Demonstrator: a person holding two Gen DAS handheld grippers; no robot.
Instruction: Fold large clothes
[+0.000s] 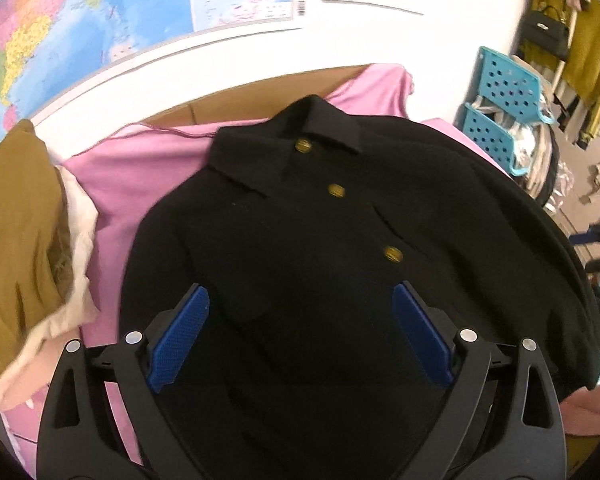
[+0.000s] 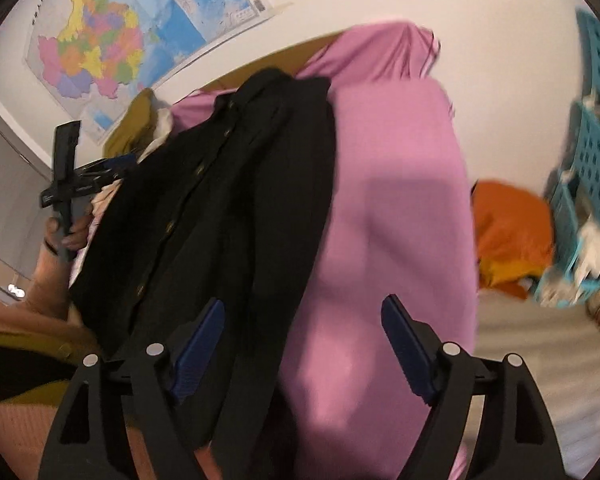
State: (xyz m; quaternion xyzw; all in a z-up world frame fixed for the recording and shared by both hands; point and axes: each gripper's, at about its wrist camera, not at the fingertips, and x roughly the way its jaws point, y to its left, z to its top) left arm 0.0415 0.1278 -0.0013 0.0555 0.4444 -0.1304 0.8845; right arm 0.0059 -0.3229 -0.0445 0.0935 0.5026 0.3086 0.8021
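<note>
Black coat (image 1: 332, 216): lies flat on the pink sheet (image 1: 140, 176), front up, collar at the far end toward the wall map (image 1: 60, 40), hem toward the person. Long axis runs collar-to-hem, roughly along the left gripper's pointing line.

Left gripper (image 1: 300, 332): jaws wide apart, nothing pinched, hovering over the coat's lower front; both blue pads frame the cloth below the lowest button. It is the nearer one, directly above the coat.

Right gripper (image 2: 302, 350): jaws spread, empty. Coat's edge sits at its left finger, bare pink sheet under the rest. So the coat lies to its left, and in this view it looks narrowed, with one side seemingly folded in over the button line. Judgement only, since the view is blurred.

Counts relative to the coat:
- 1 black coat
- 3 gold buttons in the left view; more dots in the right view, too blurred to count
- 1 mustard garment (image 1: 16, 232) with white cloth, left of coat
- 2 blue crates (image 1: 500, 112), right of coat
- 1 orange bundle (image 2: 508, 232), beyond the sheet's right edge

Likely next: grab at hem or side edge; left is better placed.
</note>
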